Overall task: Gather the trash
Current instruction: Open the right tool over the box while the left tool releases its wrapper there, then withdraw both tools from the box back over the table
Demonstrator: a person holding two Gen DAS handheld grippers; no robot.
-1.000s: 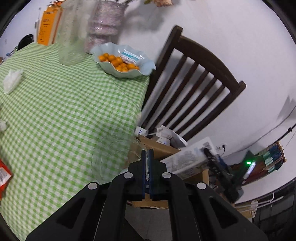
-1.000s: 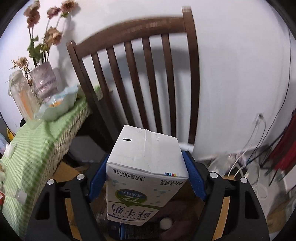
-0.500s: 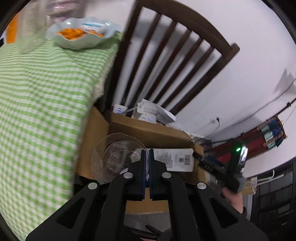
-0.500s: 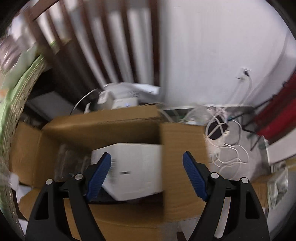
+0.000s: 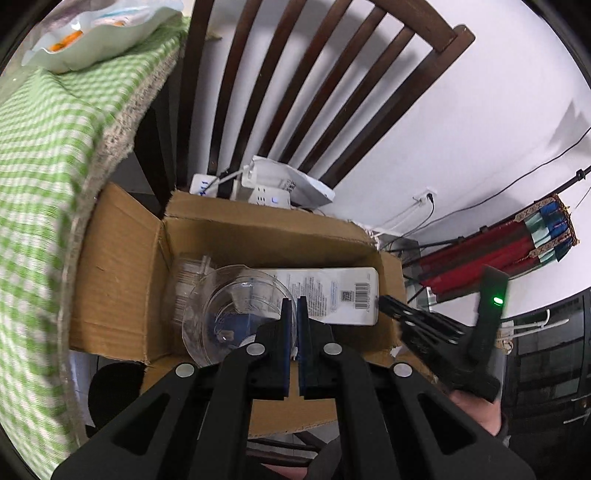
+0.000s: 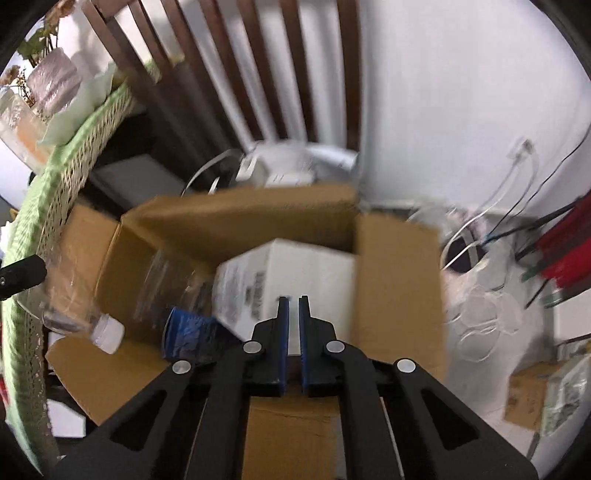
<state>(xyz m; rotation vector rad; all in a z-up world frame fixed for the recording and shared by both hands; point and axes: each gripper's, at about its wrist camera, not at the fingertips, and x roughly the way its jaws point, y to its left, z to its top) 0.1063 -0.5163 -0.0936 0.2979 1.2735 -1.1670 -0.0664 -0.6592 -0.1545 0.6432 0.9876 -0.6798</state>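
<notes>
An open cardboard box [image 5: 122, 273] stands on the floor beside the table. My left gripper [image 5: 291, 306] is shut on the rim of a clear plastic container [image 5: 225, 314] and holds it over the box. A white milk carton [image 5: 332, 295] lies inside the box; it also shows in the right wrist view [image 6: 295, 273]. My right gripper [image 6: 292, 306] is shut and empty above the box [image 6: 399, 295]. A clear plastic bottle [image 6: 88, 317] with a white cap and a blue wrapper [image 6: 188, 332] lie in the box.
A dark wooden chair [image 5: 303, 92] stands behind the box against the white wall. The green checked table [image 5: 40, 155] with a fruit bowl [image 5: 92, 33] is at the left. Power strips [image 5: 258, 188], cables [image 6: 491, 206] and a clear bag [image 6: 480, 317] lie on the floor.
My right gripper let go of the milk carton into the box, then closed empty. My left gripper carried the clear container off the table to above the box.
</notes>
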